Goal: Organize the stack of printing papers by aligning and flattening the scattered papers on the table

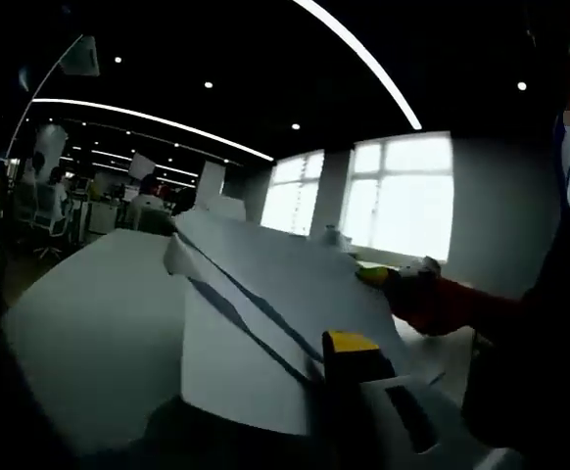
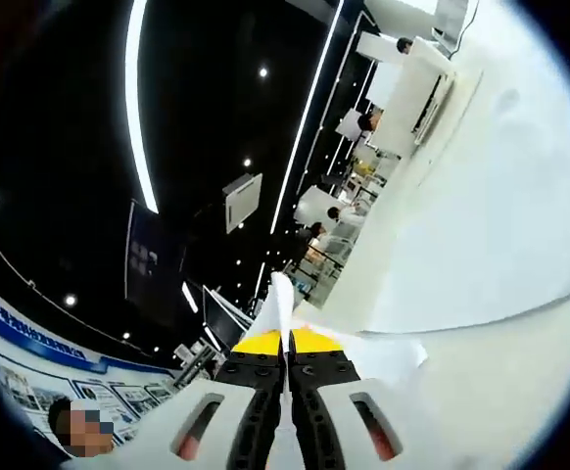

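A stack of white printing papers is lifted off the white table, its sheets fanned and uneven at the near corner. One yellow-tipped jaw of my left gripper lies on top of the near corner and the other is hidden under the sheets, so it is shut on the papers. From the right, my right gripper pinches the far edge. In the right gripper view, my right gripper has its yellow tips pressed together on the papers, seen edge-on above the table.
The person's dark torso stands close on the right. Bright windows lie behind the papers. Desks, chairs and seated people fill the far office. A poster wall runs along one side.
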Motion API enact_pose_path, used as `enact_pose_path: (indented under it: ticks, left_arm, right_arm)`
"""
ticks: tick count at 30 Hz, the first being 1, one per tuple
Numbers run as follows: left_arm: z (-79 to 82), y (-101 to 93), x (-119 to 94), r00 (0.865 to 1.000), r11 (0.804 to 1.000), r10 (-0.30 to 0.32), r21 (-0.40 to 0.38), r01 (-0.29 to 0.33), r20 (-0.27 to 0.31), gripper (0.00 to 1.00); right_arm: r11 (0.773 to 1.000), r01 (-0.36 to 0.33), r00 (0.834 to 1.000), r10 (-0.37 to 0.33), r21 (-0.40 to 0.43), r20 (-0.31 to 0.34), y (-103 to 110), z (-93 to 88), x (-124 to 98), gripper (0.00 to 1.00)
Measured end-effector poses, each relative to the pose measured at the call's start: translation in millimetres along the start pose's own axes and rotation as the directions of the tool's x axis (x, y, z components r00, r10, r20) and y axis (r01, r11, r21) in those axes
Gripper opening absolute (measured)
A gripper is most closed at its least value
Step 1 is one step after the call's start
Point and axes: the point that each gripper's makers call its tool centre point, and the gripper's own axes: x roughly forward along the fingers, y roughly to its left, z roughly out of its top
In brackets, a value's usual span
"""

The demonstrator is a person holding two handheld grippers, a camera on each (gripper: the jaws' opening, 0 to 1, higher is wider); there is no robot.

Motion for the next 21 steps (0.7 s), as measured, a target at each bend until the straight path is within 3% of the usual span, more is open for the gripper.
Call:
enact_pose_path:
  ticks: [6,14,17,19,21]
  left_arm:
    - [1.3,-0.7,0,1.0,1.0,-0.004,-0.013,0.004,0.007,0.2]
    - [5.4,0.6,-2,0.999,0.999,-0.006,-0.046,0.007,0.032,0.23]
    - [6.7,2.7,-2,0.999,0.997,-0.006,-0.073,0.009,0.041,0.24]
    - [6.8,2.4,-2,0.999,0.997,-0.006,-0.081,0.009,0.042,0.25]
    - [6.2,2.2,-1,0.999,0.996,-0.006,-0.084,0.009,0.038,0.26]
  right_arm:
    - [0.998,-0.063,0.995,0.061,-0.021,-0.083,14,-15.0,-1,0.0]
    - [0.988,-0.135,0.98,0.122,-0.073,-0.154,26,-20.4,-11,0.0]
    - [0.968,-0.228,0.964,0.21,-0.103,-0.164,40,-18.9,-15,0.0]
    - [0.941,-0.313,0.943,0.29,-0.132,-0.166,55,-18.7,-18,0.0]
    - [0.926,-0.363,0.92,0.338,-0.108,-0.197,63,-24.3,-20,0.0]
